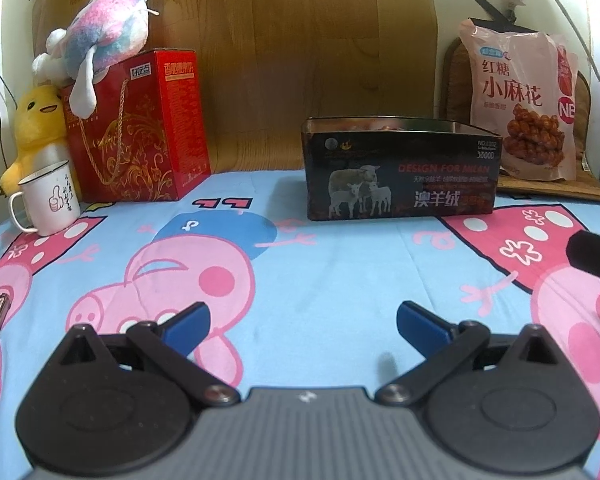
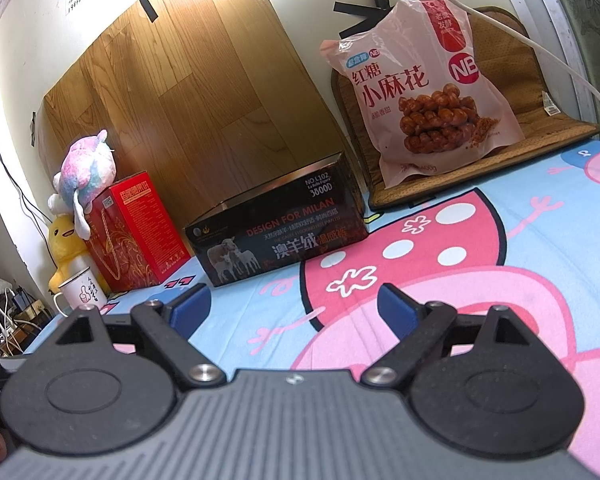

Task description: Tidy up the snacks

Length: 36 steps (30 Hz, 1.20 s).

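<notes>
The dark open-topped box [image 1: 400,172] is taken as landmark, set on the cartoon-pig cloth [image 1: 340,264] near the wall. The pink snack bag [image 1: 524,100] is propped upright to its right, on a woven mat [image 2: 540,128] — apart from the box. A red carton [image 1: 140,128] and a white mug [image 1: 48,200] are seen to its left. The left gripper [image 1: 303,320] and right gripper [image 2: 294,304] are held spread wide, nothing between the fingers — both low before the box.

black tin [image 1: 400,172], pink snack bag [image 1: 520,92], red box [image 1: 140,128]
</notes>
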Each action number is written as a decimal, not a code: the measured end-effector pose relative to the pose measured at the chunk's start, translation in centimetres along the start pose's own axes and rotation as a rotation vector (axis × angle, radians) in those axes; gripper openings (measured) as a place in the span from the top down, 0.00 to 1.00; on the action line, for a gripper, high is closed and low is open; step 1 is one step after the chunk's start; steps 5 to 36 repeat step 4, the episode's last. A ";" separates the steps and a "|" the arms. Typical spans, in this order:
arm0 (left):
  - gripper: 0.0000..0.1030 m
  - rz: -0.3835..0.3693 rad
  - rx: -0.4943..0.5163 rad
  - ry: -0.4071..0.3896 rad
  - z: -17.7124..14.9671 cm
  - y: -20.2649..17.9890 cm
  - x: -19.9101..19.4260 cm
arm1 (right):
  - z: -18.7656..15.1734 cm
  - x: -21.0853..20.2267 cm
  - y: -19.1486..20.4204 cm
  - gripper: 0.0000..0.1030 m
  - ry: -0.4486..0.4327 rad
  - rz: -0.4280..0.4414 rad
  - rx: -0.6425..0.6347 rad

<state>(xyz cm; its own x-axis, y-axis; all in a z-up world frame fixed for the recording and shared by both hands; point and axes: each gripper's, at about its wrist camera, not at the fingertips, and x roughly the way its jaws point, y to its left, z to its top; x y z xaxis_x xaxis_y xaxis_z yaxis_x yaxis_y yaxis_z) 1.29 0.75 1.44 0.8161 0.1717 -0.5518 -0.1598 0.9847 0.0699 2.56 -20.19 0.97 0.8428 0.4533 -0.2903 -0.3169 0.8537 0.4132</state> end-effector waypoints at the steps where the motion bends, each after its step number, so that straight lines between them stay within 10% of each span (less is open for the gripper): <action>1: 0.00 -0.001 0.001 0.001 0.0 -0.1 0.0 | 0.0 0.0 0.0 0.11 0.000 0.000 0.000; 36: 0.00 -0.008 0.002 0.007 0.1 0.1 0.2 | 0.0 0.0 0.0 0.11 0.000 0.000 0.000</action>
